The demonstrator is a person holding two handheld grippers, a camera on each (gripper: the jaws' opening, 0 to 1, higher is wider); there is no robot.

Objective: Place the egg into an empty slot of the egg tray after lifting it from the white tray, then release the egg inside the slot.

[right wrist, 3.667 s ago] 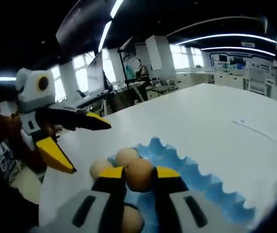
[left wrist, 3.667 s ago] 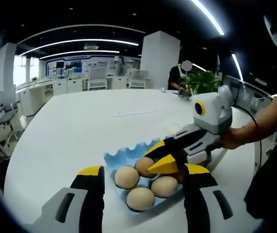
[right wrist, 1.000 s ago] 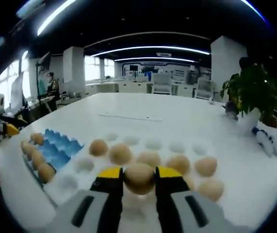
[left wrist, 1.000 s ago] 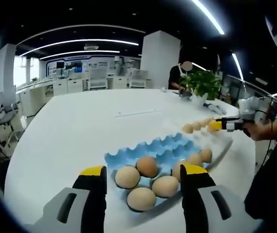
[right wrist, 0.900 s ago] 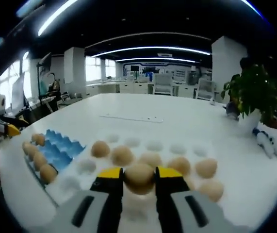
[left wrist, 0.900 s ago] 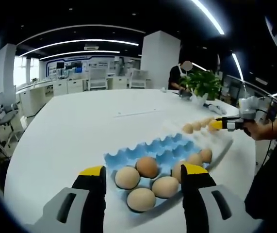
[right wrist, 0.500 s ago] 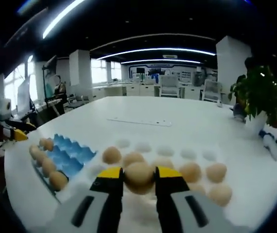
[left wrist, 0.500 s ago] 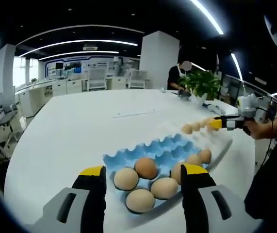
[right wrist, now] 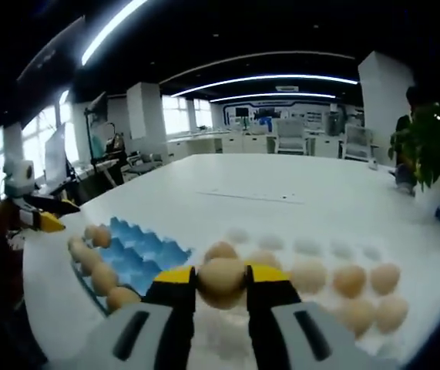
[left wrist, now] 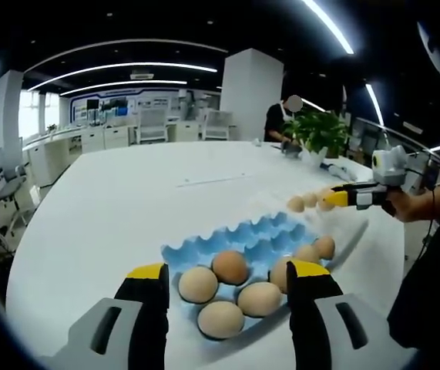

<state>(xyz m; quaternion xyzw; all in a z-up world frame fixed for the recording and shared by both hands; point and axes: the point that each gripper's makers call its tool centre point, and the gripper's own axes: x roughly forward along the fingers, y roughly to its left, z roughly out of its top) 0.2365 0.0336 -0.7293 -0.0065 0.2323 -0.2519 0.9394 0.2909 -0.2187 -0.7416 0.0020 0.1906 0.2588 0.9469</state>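
The right gripper [right wrist: 221,281] clamps a smooth, tan, oval egg [right wrist: 221,279] above the white tray [right wrist: 281,324]. The left gripper [left wrist: 227,281] stands wide apart, empty, over the blue moulded egg tray [left wrist: 258,235].

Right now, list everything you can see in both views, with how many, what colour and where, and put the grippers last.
blue egg tray: one, blue, on the table just beyond the left gripper's jaws.
eggs in the blue tray: about seven, brown, along its near side.
white tray: one, white, on the table beside the blue tray.
eggs in the white tray: about six, brown, in its slots.
held egg: one, brown, between the right gripper's jaws, above the white tray.
table: one, white.
plant: one, green, at the table's far edge.
left gripper: yellow-tipped, open, over the blue tray.
right gripper: yellow-tipped, shut on the held egg.
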